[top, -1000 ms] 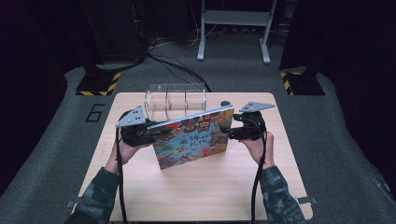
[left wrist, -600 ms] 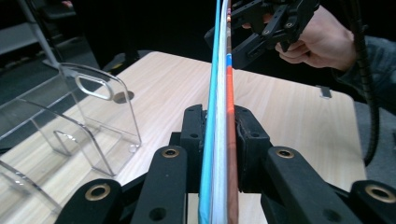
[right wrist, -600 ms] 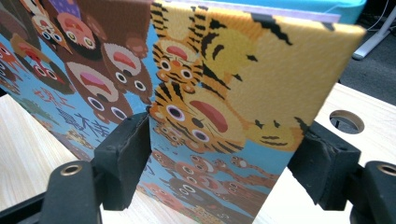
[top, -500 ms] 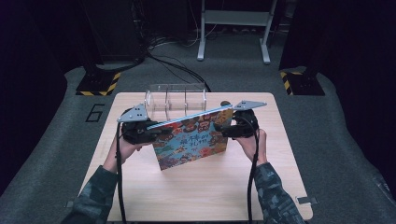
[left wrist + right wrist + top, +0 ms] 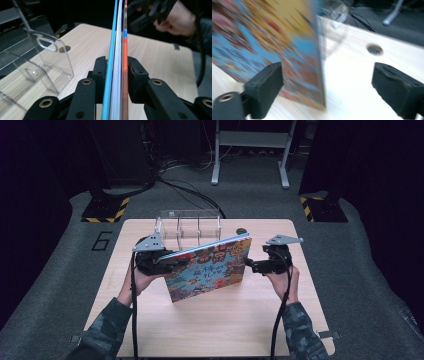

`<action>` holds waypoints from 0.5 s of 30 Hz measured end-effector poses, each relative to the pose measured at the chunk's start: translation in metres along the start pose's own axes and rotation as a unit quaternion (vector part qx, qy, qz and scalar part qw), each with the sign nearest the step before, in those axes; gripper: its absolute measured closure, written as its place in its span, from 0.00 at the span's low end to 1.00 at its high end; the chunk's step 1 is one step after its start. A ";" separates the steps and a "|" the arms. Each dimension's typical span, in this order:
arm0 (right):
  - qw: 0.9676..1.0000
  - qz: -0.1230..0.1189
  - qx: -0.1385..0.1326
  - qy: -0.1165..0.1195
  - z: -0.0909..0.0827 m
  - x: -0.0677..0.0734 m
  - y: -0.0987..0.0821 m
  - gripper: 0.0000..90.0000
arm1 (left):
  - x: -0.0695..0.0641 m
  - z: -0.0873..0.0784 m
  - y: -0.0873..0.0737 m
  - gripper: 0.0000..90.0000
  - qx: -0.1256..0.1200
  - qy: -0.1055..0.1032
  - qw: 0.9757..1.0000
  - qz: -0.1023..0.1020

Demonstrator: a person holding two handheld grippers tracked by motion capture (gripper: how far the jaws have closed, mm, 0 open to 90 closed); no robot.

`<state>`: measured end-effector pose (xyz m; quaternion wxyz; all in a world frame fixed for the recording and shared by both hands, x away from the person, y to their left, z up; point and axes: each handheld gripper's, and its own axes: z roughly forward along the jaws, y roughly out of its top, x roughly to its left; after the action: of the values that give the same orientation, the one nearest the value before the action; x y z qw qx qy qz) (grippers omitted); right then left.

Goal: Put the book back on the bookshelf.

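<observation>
The left gripper clamps the book, its cover blurred beside the right gripper, whose jaws have just been opening, nothing pressed between them.

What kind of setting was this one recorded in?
Likely a lab or recording studio: a lone wooden table on grey floor, hazard-striped stand bases, loose cables and dark surroundings.

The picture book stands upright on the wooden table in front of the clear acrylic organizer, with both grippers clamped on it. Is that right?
Not quite: only the left gripper is clamped on the picture book. The right gripper has just been opening, and the right gripper view shows its pads standing clear of the book's edge. The clear acrylic organizer and wooden table are as stated.
</observation>
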<state>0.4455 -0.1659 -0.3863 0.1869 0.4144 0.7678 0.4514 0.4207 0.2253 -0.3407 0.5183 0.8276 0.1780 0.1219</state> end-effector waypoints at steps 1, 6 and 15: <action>1.000 0.006 0.009 -0.014 0.000 -0.006 -0.010 0.05 | 0.000 0.000 0.000 0.81 0.000 0.005 1.000 0.001; 0.995 0.035 0.067 -0.066 0.012 -0.032 -0.066 0.00 | -0.001 0.001 0.001 0.86 0.003 0.003 1.000 0.012; 0.983 0.116 0.086 -0.110 0.031 -0.065 -0.130 0.00 | -0.006 0.002 0.004 0.90 0.001 -0.010 1.000 0.005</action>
<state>0.4437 -0.2341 -0.5180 0.1804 0.5623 0.7251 0.3542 0.4168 0.2194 -0.3377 0.5185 0.8302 0.1690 0.1155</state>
